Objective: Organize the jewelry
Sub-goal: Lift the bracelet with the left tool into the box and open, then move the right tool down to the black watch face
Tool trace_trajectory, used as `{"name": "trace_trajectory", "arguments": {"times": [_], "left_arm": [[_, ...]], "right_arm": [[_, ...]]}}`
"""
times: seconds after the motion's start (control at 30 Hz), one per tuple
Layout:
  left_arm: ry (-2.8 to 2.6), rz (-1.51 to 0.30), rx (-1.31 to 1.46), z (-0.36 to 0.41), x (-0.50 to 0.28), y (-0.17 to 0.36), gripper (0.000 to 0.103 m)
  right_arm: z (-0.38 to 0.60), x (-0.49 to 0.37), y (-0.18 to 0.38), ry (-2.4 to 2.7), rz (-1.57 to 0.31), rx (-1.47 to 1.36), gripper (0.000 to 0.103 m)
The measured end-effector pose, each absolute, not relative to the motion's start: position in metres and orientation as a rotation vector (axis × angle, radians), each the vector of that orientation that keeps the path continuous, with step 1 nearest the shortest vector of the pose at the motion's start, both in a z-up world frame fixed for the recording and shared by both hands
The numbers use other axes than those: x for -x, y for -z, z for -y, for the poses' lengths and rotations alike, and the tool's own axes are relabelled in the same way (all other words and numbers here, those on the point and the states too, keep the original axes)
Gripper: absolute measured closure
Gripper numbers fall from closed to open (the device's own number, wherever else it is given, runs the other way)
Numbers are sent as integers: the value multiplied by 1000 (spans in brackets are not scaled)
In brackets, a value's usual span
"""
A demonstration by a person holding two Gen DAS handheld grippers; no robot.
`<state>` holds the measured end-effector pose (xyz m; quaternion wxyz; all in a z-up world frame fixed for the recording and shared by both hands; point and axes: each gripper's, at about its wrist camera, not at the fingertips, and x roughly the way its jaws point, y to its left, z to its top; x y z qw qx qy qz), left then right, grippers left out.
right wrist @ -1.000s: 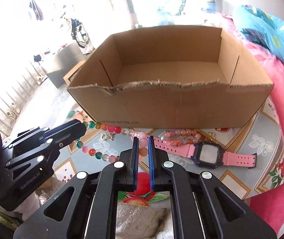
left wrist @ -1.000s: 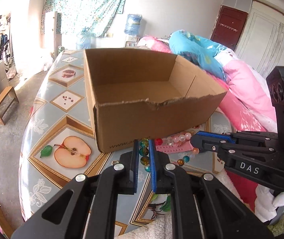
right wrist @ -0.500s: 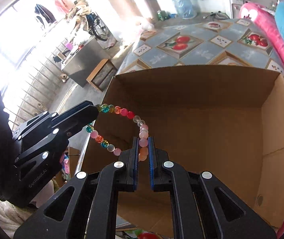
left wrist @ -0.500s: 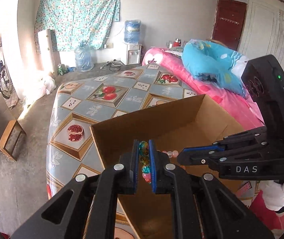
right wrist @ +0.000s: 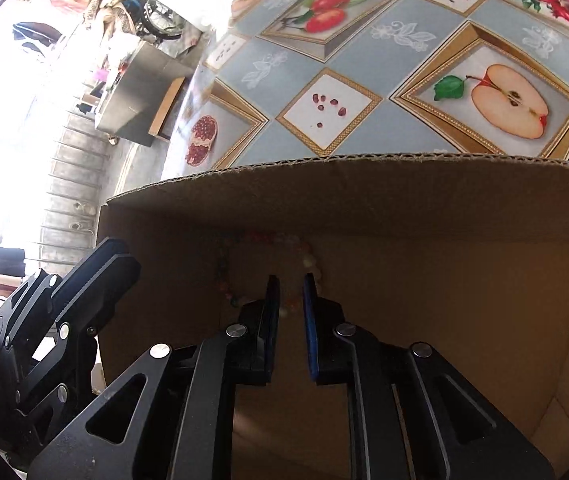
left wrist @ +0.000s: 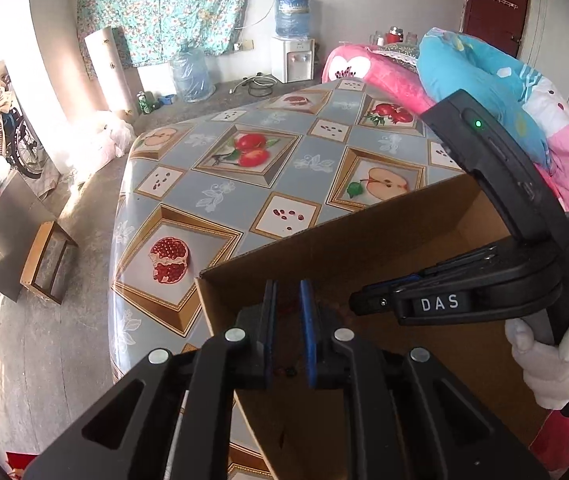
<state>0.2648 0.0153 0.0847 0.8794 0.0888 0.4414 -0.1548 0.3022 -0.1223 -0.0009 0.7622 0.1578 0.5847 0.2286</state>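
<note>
Both my claws have just let go: my left gripper (left wrist: 287, 300) and right gripper (right wrist: 290, 296) stand parted and empty. The bead necklace (right wrist: 268, 268) now lies inside the cardboard box (right wrist: 364, 196), against its far wall. That piece is stowed.

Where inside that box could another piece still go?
The cardboard box floor is bare toward its right wall, right of the right tool. It is crowded near the far-left corner, where the bead necklace lies and both tools hover.
</note>
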Motion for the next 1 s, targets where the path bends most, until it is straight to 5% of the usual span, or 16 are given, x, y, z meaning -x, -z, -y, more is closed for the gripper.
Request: {"name": "trace_trajectory", "arguments": {"times": [0.2,0.4,0.63,0.8,1.0], "left_arm": [[316,-777,-100,-41,-211,-132,82],[296,-668,-33,-76,-124,-152,56],[242,-852,62,-80,-63,-88,46],[247,-1015,-36,-30,-48,-15,46],[148,-1006,-251,11,-38,25,44]], "right_arm": [[145,-243,-58,-502,-1042,-293,87],[189,-140,-105,-469,-727,-264,65],[202,-29,-31,-320,-761,-252,64],[190,-8,37,-150,-888,-131,64],[176,-17,68,-100,-884,-29,62]]}}
